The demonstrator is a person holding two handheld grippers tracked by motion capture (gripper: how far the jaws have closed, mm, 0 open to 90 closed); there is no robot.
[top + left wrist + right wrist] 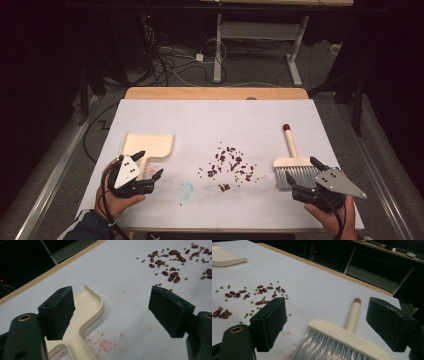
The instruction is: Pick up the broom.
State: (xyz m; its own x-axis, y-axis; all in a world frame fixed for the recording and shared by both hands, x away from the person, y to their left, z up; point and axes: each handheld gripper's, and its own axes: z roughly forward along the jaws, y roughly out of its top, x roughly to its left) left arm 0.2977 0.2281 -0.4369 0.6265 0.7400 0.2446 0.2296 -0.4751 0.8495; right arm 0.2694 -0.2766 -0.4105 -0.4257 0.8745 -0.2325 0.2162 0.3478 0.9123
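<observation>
Your left claw [141, 167]: wide open, empty, over cream plastic dustpan [148, 145] | your right claw [301, 175]: wide open, empty, over cream grey-bristled brush [295, 167] right of dustpan

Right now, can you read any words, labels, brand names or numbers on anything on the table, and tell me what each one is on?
None: no readable text on the dustpan, the brush, the white table cover or either tongs.
Red and blue smudges on the cover are stains, not writing.

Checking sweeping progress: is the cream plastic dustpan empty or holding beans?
Empty: the cream plastic dustpan shows a bare tray, and the red beans lie scattered on the white table.
</observation>
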